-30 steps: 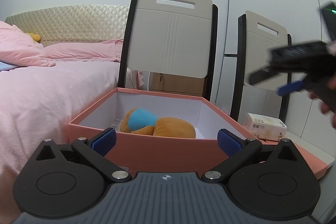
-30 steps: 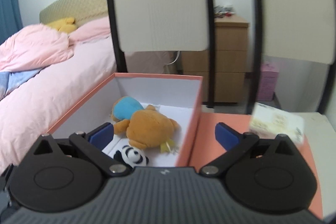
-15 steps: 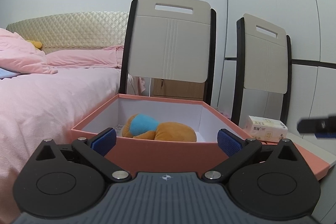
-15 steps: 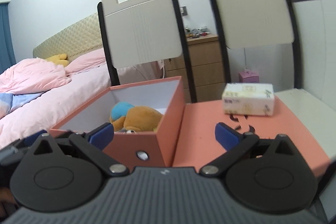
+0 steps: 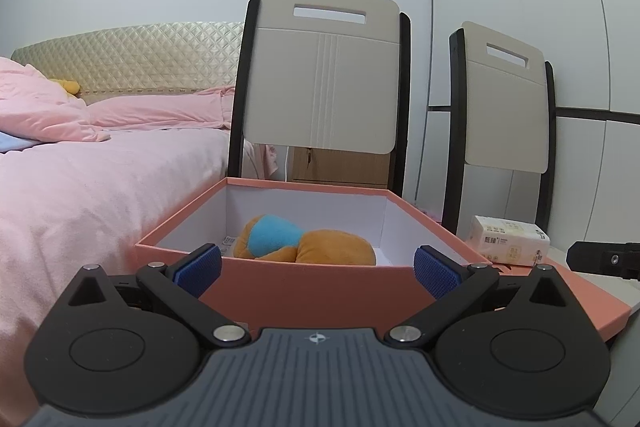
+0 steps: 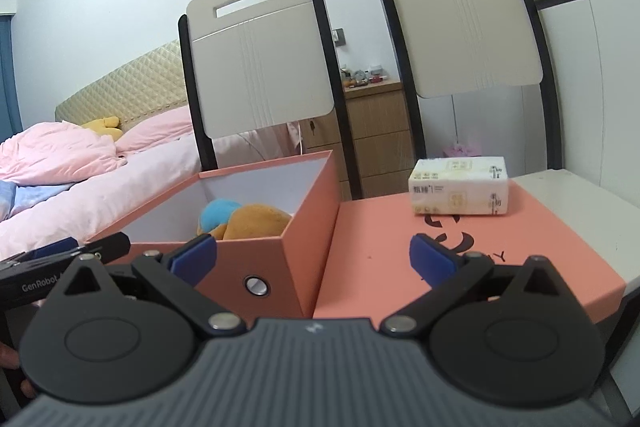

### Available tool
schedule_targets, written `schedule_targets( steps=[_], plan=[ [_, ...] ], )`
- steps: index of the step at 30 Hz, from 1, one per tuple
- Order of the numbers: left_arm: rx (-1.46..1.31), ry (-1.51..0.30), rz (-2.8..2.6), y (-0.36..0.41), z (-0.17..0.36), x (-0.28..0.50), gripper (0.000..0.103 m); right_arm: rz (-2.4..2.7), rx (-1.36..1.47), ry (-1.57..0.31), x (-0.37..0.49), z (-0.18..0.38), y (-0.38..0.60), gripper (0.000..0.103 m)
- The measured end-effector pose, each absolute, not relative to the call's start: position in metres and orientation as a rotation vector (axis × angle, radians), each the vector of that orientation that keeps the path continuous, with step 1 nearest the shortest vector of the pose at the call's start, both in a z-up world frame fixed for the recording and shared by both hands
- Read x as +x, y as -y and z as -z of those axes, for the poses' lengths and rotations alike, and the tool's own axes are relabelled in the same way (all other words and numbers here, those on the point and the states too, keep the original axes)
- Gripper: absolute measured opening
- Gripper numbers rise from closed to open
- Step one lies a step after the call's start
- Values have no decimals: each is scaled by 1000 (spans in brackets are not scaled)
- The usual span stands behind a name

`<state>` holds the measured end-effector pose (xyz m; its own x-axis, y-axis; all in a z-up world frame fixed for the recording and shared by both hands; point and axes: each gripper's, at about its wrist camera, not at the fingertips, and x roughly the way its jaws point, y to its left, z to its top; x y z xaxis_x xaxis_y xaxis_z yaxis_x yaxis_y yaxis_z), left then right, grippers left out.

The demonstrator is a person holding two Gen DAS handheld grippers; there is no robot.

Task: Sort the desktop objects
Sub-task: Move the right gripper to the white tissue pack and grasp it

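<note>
We found the pink bed (image 5: 80, 187) at the left of the scene. Just right of it stood the open salmon box (image 6: 304, 227), and inside lay the orange plush toy (image 6: 256, 221), on its side, its long axis running left to right, the blue end (image 5: 276, 233) toward the left. The left gripper (image 5: 316, 269) hovered at the box's near wall, fingers spread wide and empty. Right of the box, touching it, lay the flat salmon lid (image 6: 460, 255). The tissue pack (image 6: 460, 187) rested on the lid's far part, long axis left to right, printed face toward us. The right gripper (image 6: 312, 255) sat near the box's near right corner, fingers likewise released and holding nothing. Two chairs (image 6: 260, 67) stood behind.
</note>
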<state>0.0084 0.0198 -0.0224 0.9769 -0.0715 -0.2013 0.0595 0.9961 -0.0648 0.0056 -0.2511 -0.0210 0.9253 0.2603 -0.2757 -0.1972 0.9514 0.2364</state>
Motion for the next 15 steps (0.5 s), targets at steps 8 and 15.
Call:
schedule_targets(
  steps=[8,15],
  plan=[
    [-60,-205,65,-19,22,9,103,-244,209,-314,6,21,250,103],
    [-58,-206,71,-21,23,8,103,-240,206,-313,5,21,248,103]
  ],
)
